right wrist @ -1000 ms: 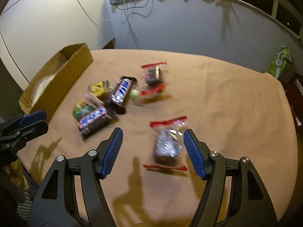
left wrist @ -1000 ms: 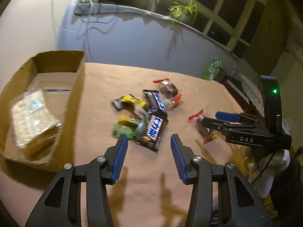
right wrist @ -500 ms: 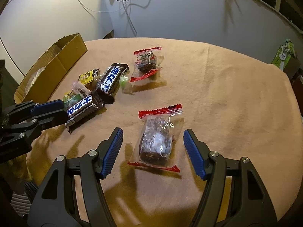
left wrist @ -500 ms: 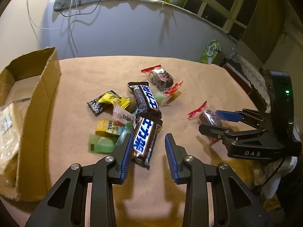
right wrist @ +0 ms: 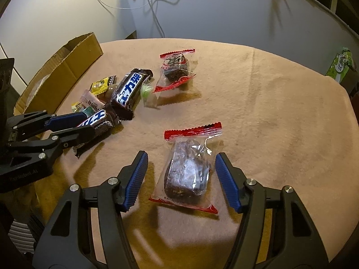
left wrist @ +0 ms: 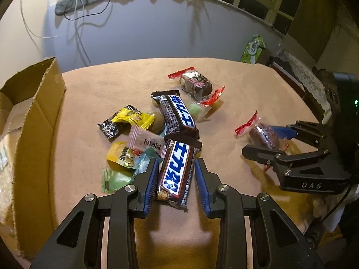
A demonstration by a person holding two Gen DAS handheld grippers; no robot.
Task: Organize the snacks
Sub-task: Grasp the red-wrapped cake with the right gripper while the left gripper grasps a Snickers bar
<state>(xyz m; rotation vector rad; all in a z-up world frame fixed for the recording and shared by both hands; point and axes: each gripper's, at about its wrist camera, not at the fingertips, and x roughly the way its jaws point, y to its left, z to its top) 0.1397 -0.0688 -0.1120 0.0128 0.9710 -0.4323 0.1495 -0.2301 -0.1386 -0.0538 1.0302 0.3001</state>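
The left gripper [left wrist: 176, 185] has its blue-padded jaws set narrowly around the near end of a brown and blue chocolate bar [left wrist: 177, 171], the pads just beside the wrapper on both sides; whether they press it cannot be told. The bar lies flat on the tan tablecloth [left wrist: 235, 85]. A second chocolate bar [left wrist: 177, 114] lies just beyond it, end to end, amid a loose heap of small wrapped candies [left wrist: 125, 123] in yellow, pink and green. Farther back sits a clear red-edged cake packet [left wrist: 196, 85]. An open cardboard box [left wrist: 38, 116] stands at the left edge of the table. The right gripper [right wrist: 180, 181] is spread wide, its jaws straddling another red-edged cake packet [right wrist: 188, 170] without touching it; this packet lies apart from the heap.
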